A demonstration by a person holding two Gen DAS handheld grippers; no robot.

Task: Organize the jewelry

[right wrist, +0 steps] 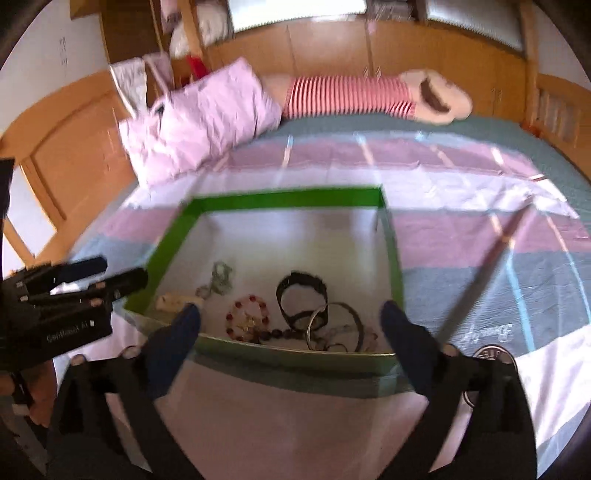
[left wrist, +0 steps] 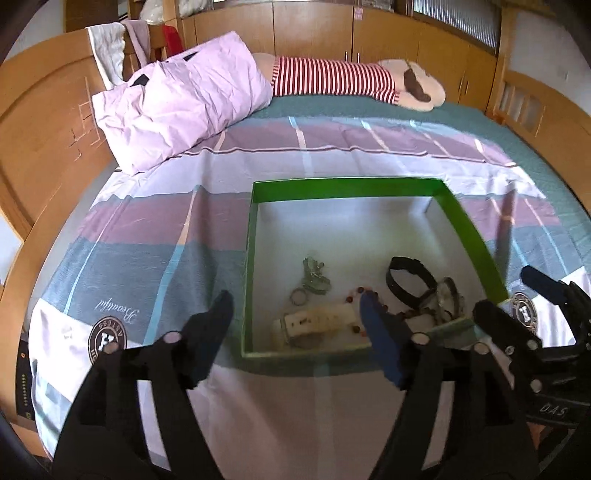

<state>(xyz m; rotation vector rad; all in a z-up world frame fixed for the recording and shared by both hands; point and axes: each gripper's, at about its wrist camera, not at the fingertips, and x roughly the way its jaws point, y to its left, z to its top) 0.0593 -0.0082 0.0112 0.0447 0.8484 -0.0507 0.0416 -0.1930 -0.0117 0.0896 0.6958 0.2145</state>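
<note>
A green-walled box (left wrist: 347, 184) (right wrist: 288, 197) with a white floor sits on the bed. Inside lie a black strap (left wrist: 406, 280) (right wrist: 301, 295), a red bead bracelet (right wrist: 245, 317), a silver-green chain (left wrist: 314, 277) (right wrist: 219, 278), a white strap (left wrist: 317, 321), and rings and bangles (right wrist: 332, 325) near the front right corner. My left gripper (left wrist: 295, 310) is open and empty above the box's front left wall. My right gripper (right wrist: 291, 317) is open and empty, just before the front wall; it also shows in the left wrist view (left wrist: 517, 299).
The box rests on a striped pink, grey and white bedsheet (left wrist: 155, 229). A pink pillow (left wrist: 177, 103) and a striped plush toy (left wrist: 332, 79) lie at the far end. A wooden headboard (left wrist: 40, 129) stands at left; wooden cabinets (left wrist: 314, 33) line the back.
</note>
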